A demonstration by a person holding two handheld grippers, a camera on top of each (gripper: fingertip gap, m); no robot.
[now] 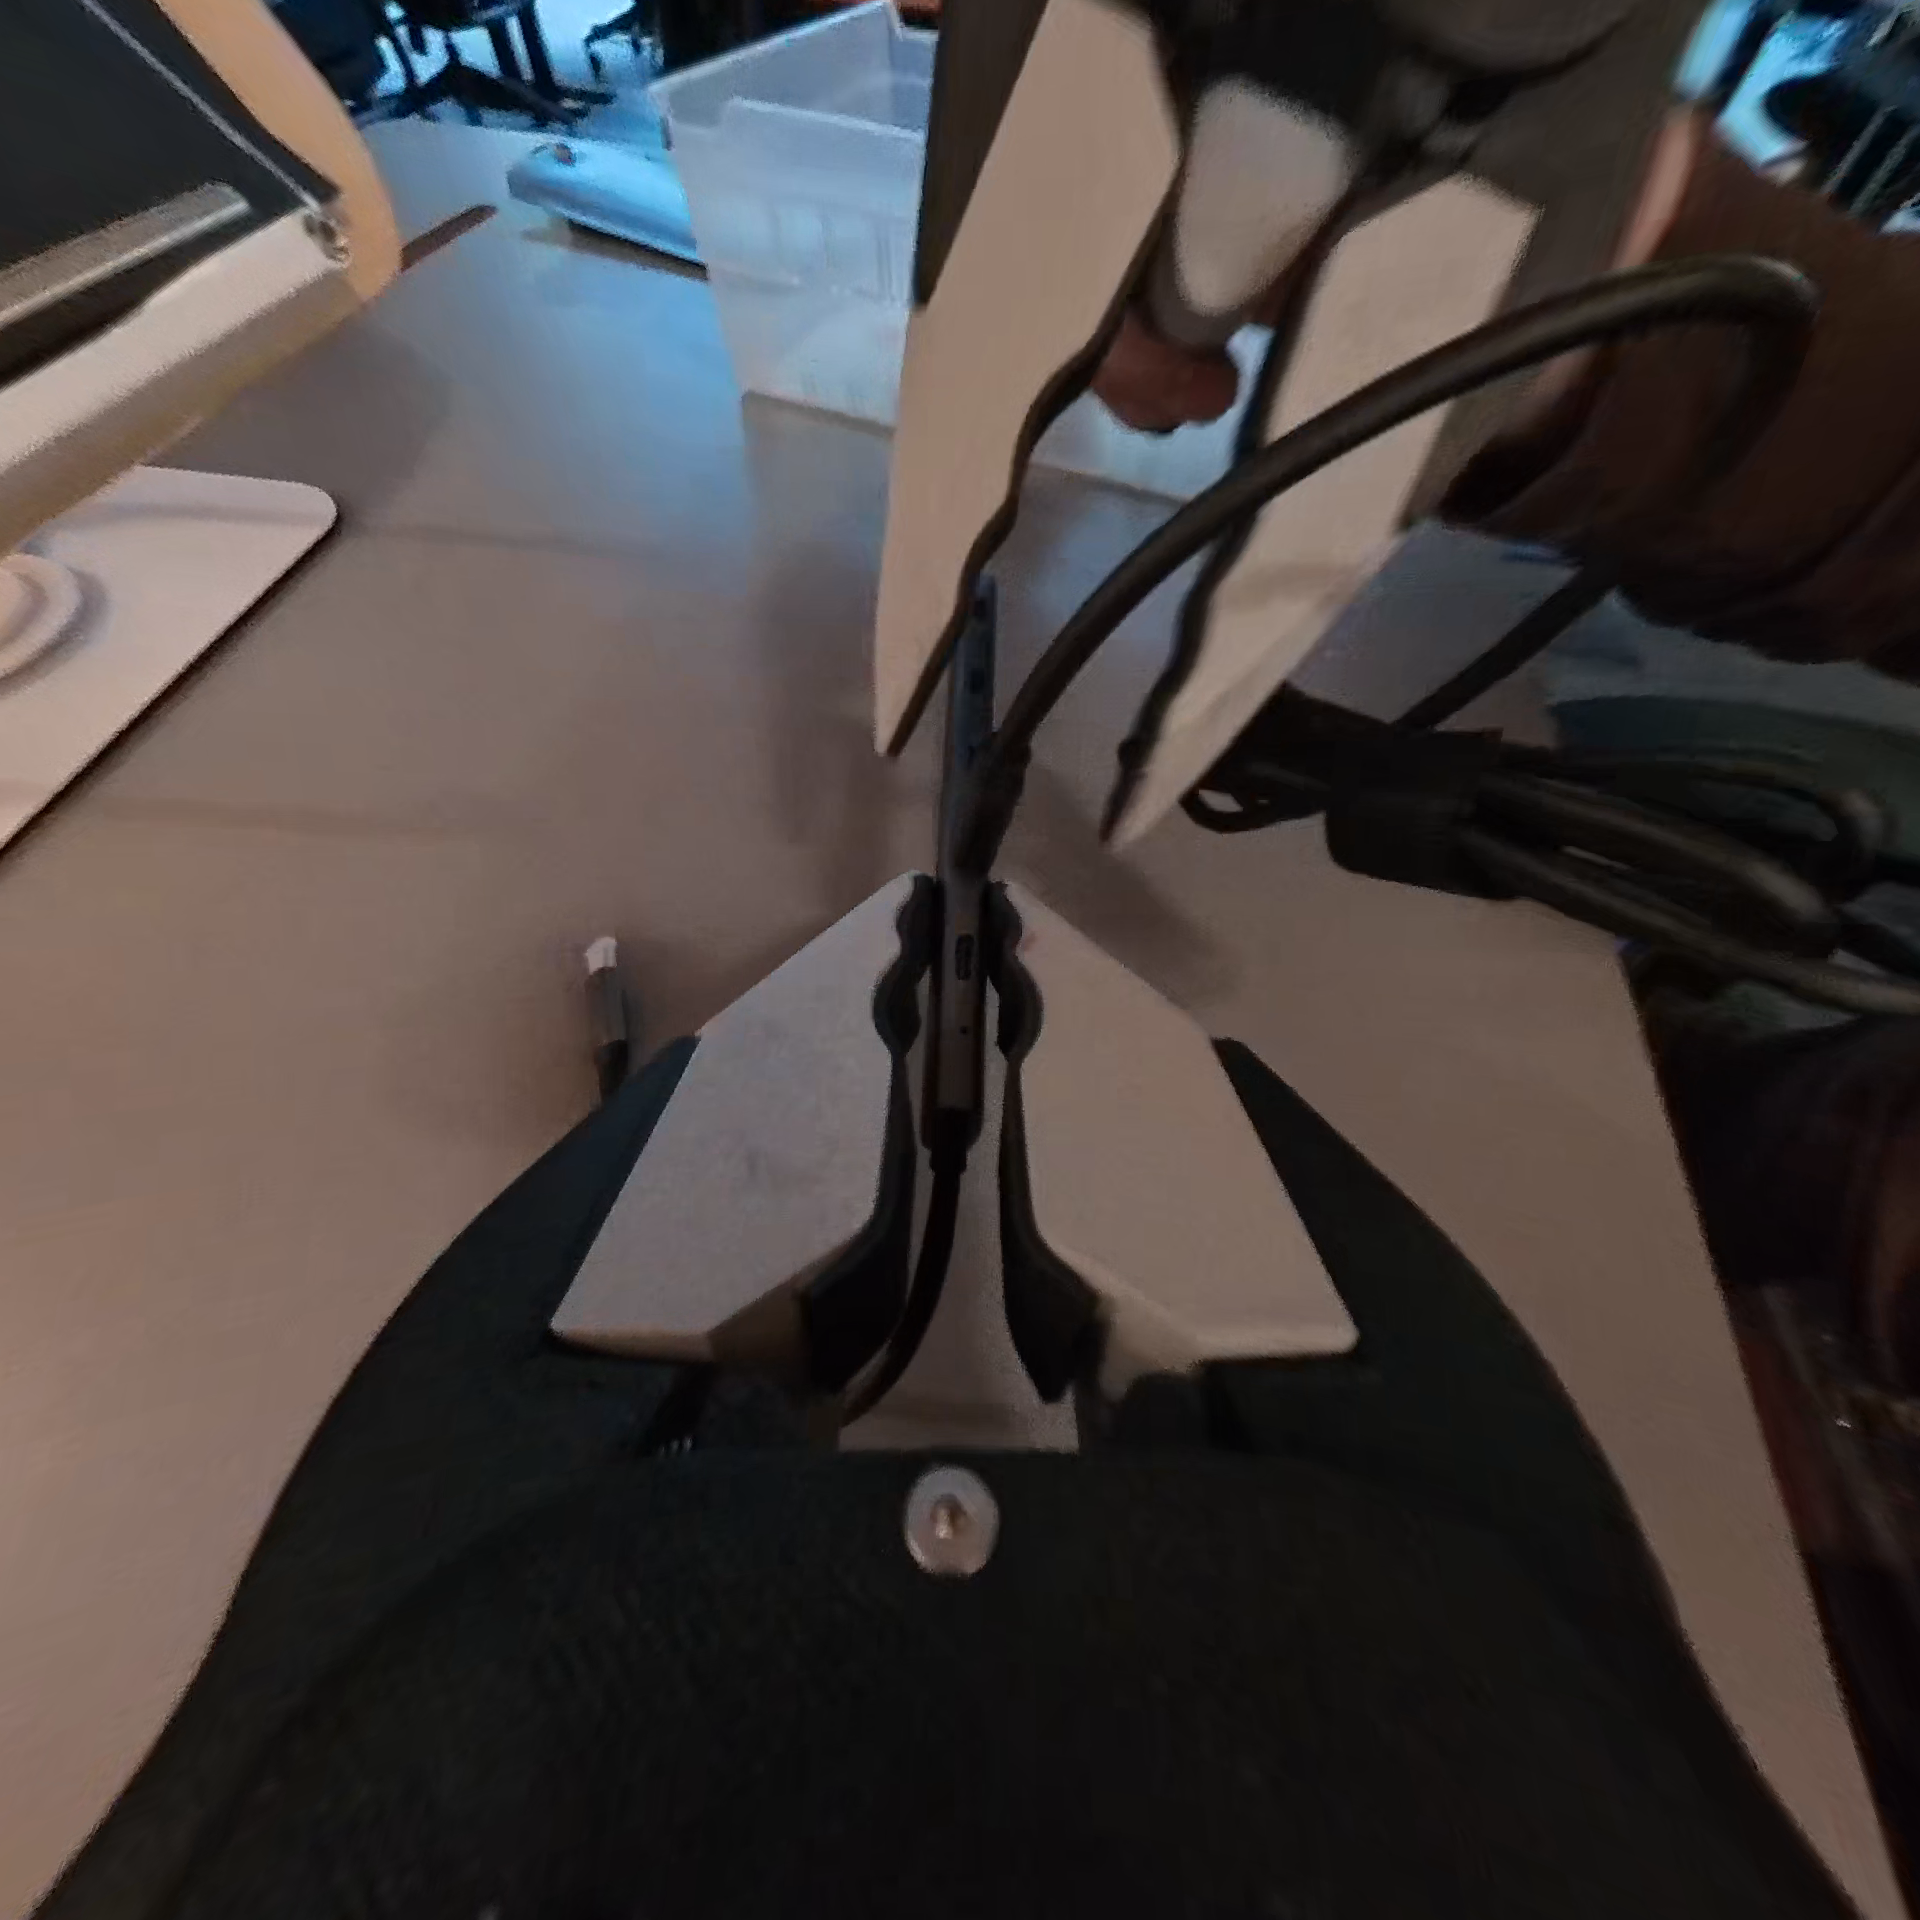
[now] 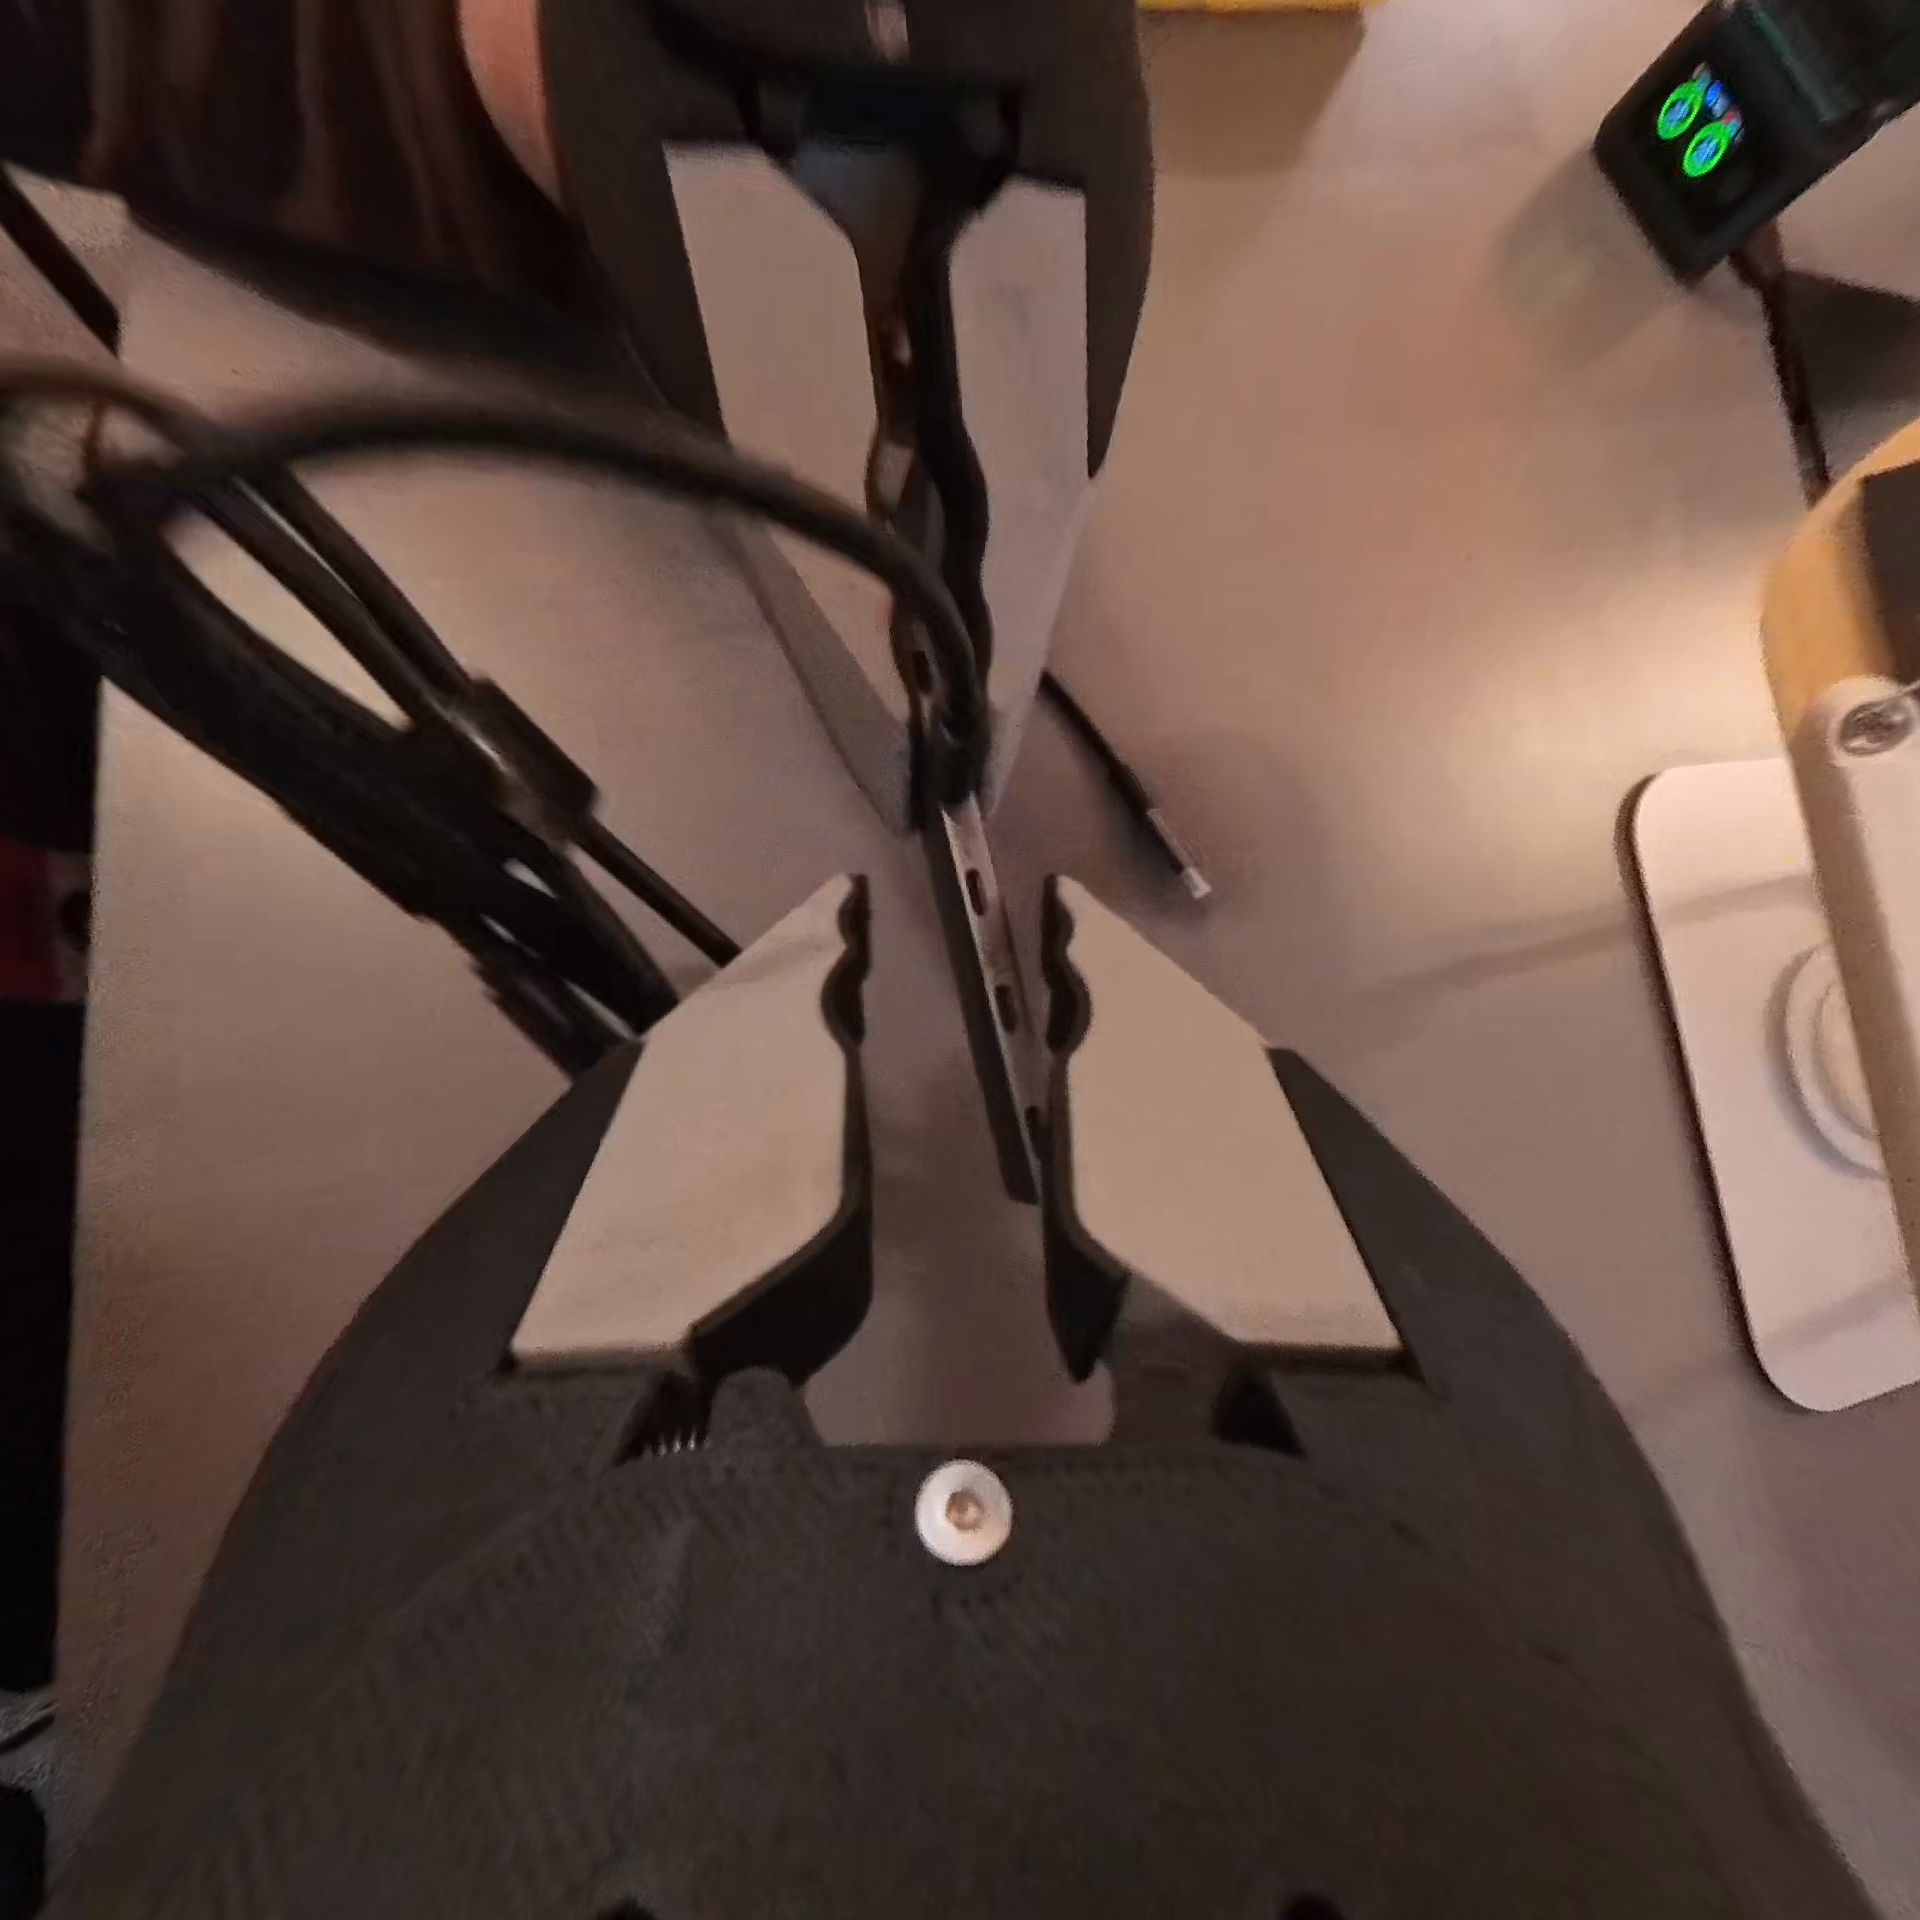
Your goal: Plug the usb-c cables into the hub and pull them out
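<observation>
The hub (image 1: pixel 964 966) is a thin grey slab held on edge, and my left gripper (image 1: pixel 961 896) is shut on it. Its own black lead (image 1: pixel 914 1247) runs back between my fingers. A black usb-c cable (image 1: pixel 1299 416) arcs in from the right and meets the hub's edge just past my left fingertips; it looks plugged in. My right gripper (image 2: pixel 956 883) is open, with the hub's free end (image 2: pixel 987 987) between its pads, close to the right one. It also shows in the left wrist view (image 1: pixel 1008 790). A loose plug (image 1: pixel 603 977) lies on the table (image 1: pixel 520 727).
A bundle of black cables (image 1: pixel 1558 831) lies at the right, also visible in the right wrist view (image 2: pixel 416 779). A monitor stand base (image 1: pixel 156 603) sits at the left. A clear plastic bin (image 1: pixel 800 208) stands behind. A small device with a green-lit screen (image 2: pixel 1704 135) is on the table.
</observation>
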